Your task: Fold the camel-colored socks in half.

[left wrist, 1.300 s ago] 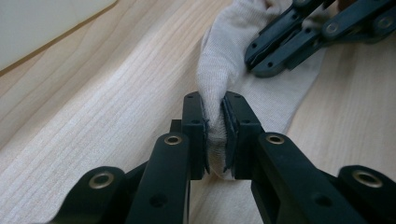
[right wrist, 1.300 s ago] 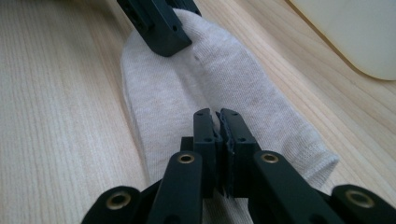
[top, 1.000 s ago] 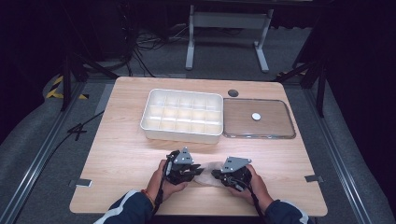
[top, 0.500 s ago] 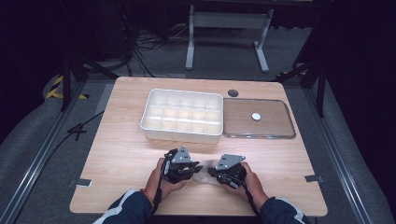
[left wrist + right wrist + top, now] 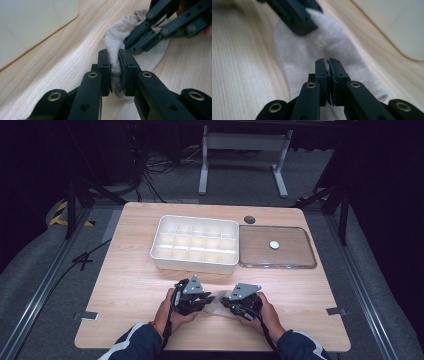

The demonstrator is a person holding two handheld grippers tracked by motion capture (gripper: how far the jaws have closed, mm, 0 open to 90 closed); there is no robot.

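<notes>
pinching the pale sock (image 5: 117, 47), left gripper (image 5: 115, 71) clamped on a fold, right gripper (image 5: 328, 75) closed at three o'clock; best pull evenly apart.

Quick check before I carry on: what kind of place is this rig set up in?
Most likely a lab or recording studio, not a home: a lone wooden table on grey floor, dark surroundings, cables and a metal stand behind, floor rails alongside.

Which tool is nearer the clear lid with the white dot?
Right. The right tool sits below the clear lid, near its left corner; the left tool lies farther left, below the white compartment box.
</notes>
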